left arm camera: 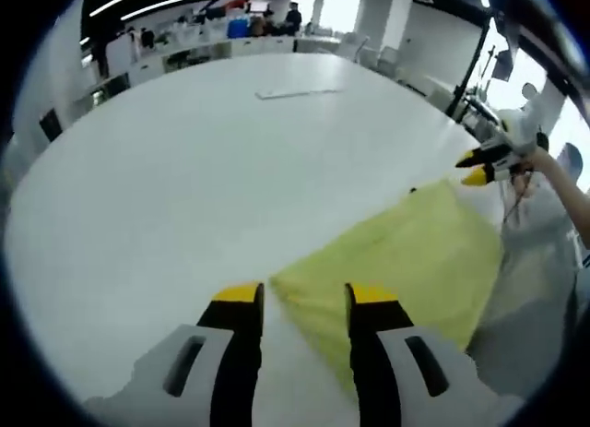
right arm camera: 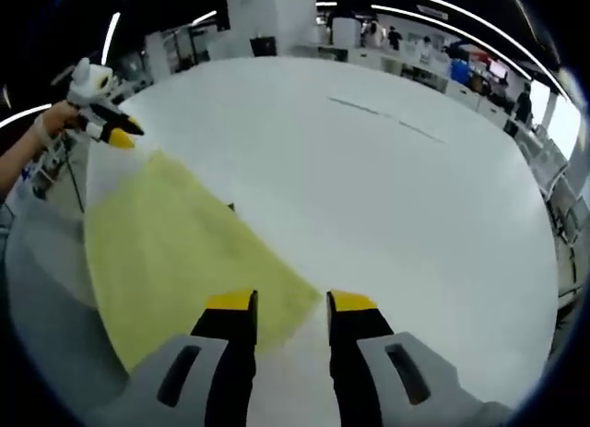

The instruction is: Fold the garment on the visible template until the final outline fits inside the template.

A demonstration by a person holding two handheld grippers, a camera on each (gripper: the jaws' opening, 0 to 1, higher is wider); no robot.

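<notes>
Just ahead – garment (left arm camera: 406, 261) corner between open fingers (left arm camera: 241, 302)

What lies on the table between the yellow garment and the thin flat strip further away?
In the left gripper view, only bare white table lies between the yellow garment and the thin strip.

A: Left gripper (left arm camera: 304, 296)?
B: Jaws are standing apart, yellow tips pointing forward, gripping nothing.
A: Right gripper (right arm camera: 290, 302)?
B: Same, jaws are gaping, nothing between them. In each view a hand (left arm camera: 537, 156) is holding the other gripper out at the far side.
</notes>
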